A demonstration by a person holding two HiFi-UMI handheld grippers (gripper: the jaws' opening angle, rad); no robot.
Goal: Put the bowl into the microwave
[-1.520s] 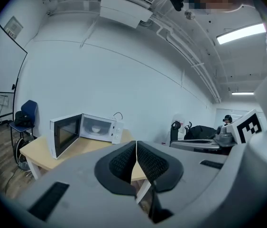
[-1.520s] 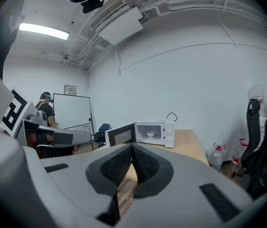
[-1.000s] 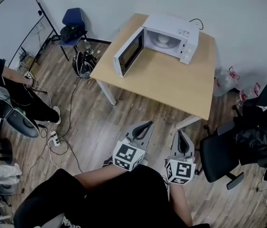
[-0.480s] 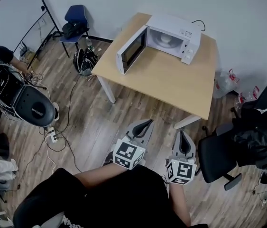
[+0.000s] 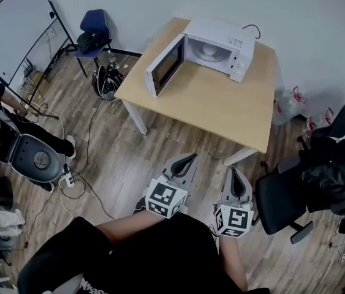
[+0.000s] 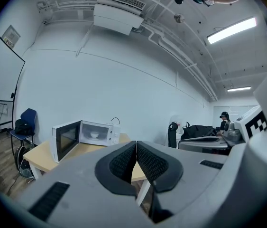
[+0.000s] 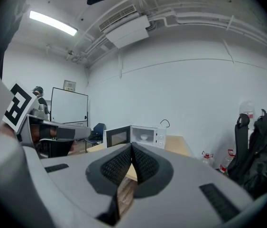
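Jaws of left gripper (image 5: 190, 158) and right gripper (image 5: 232, 171) meet, empty; bowl (image 6: 94, 135) sits inside open microwave (image 5: 220, 42)

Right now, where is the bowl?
In the head view, the bowl sits inside the microwave, whose door stands open to the left, at the far end of the table.

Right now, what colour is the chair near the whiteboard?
The chair is blue; it shows best in the head view.
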